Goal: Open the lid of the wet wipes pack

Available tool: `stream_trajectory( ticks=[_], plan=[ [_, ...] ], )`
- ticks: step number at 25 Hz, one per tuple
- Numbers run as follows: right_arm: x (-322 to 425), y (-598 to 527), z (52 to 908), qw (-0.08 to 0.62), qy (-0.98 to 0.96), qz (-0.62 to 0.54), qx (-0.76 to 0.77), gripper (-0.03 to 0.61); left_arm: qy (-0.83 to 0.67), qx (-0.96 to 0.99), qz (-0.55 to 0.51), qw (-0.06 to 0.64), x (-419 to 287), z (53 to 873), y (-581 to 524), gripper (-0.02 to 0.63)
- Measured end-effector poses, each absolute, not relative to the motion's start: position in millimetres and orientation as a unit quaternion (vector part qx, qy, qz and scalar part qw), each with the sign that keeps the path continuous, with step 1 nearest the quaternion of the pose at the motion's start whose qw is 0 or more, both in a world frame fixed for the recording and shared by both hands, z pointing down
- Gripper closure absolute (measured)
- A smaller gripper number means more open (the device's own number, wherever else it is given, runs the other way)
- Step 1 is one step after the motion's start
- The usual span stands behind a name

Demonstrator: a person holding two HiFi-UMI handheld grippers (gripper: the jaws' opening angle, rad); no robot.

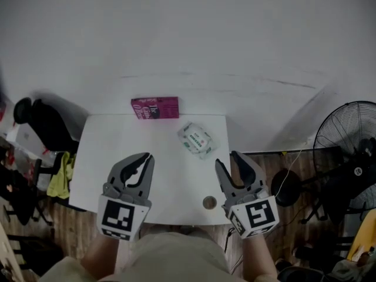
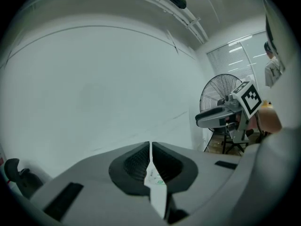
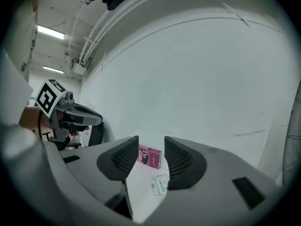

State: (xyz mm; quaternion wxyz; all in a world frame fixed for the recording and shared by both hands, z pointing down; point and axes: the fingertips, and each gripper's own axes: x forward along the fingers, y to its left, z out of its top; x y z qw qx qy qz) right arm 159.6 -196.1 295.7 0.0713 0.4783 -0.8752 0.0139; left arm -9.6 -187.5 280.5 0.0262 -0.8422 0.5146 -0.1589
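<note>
While the left gripper (image 1: 146,158) and right gripper (image 1: 228,160) hang over the near half of the white tabletop (image 1: 117,143), the wet wipes pack (image 1: 197,140) lies untouched right of centre, near a pink book (image 1: 155,107) at the far edge. The left gripper's jaws are pressed together on nothing. The right gripper's jaws stand partly apart, empty.

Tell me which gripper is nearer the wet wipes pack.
The right. The right gripper hangs just short of the wet wipes pack, slightly to its right; the left gripper sits farther off, to its left.
</note>
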Motion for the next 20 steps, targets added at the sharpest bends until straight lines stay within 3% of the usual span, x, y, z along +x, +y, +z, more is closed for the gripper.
stream_trajectory(
  ticks=[12,20],
  plan=[
    [148,-231,330,0.114,-0.863,0.045,0.491,0.391,0.492,-0.858,-0.148,0.003,-27,292,-230,0.592],
    [136,-269,370,0.186,-0.858,0.028,0.478,0.391,0.459,-0.873,-0.166,0.003,-16,321,-269,0.592]
  ],
)
